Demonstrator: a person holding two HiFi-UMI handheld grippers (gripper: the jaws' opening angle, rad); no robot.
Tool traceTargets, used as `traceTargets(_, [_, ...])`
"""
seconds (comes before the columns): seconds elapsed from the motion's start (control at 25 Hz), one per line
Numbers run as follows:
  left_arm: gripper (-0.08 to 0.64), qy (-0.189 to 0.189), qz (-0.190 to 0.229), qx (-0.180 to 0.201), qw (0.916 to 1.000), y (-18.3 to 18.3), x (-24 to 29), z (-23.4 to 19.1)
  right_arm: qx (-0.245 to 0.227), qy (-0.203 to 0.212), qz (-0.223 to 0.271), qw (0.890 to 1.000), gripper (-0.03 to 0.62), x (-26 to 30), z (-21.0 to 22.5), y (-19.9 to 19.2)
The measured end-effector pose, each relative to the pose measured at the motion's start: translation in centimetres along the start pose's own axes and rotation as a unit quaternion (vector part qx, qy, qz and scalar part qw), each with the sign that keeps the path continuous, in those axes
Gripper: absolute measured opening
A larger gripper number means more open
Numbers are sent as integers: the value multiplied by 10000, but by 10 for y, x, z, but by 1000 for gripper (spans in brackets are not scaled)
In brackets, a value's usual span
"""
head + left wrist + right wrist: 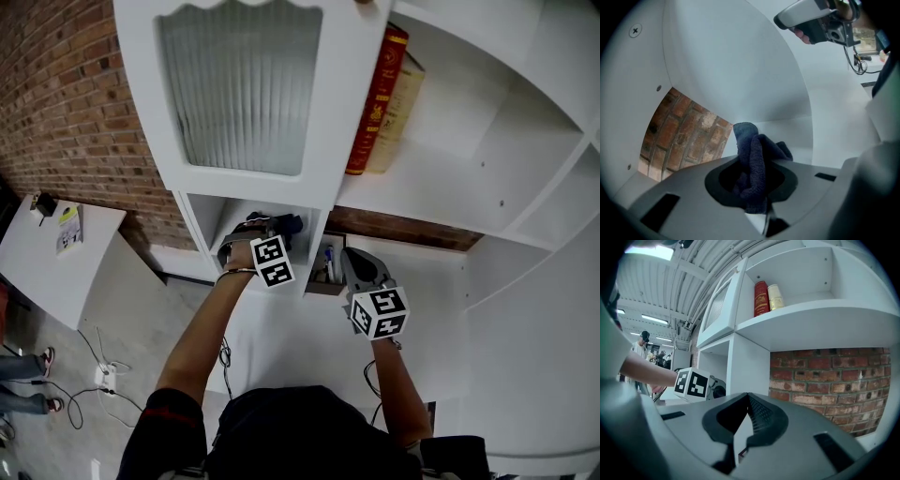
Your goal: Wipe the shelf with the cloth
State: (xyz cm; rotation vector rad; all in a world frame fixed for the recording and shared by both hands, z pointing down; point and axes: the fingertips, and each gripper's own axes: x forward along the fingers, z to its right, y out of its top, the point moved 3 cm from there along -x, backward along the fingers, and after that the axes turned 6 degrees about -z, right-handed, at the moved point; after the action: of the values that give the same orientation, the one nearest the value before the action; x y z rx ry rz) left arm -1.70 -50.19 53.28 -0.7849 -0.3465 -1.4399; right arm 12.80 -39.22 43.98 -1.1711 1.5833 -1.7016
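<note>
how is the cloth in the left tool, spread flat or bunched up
Bunched up: the dark blue cloth is crumpled into thick folds, clamped in the left tool and poking out toward the shelf wall.

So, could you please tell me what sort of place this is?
Probably a staged room inside an industrial hall: a white shelving unit against a red brick wall, under a ribbed metal ceiling with strip lights.

Head view steeply down; claw views close, level, sharing shelf (422, 187).
</note>
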Motion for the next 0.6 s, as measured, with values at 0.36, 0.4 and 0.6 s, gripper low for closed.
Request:
traceTargets(0.36, [63,-93,261,262,9993,32,3,10,60,-247,-33,9997,14,-15,12,-7])
traceTargets(0.4, [63,-98,281,280,9992,35,4,10,76,-273,-37,9996,14,-17,14,-8])
traceTargets(0.6, [63,-105,342,362,9987,46,5,13,107,-344,-66,9993,14,-21,18,-13])
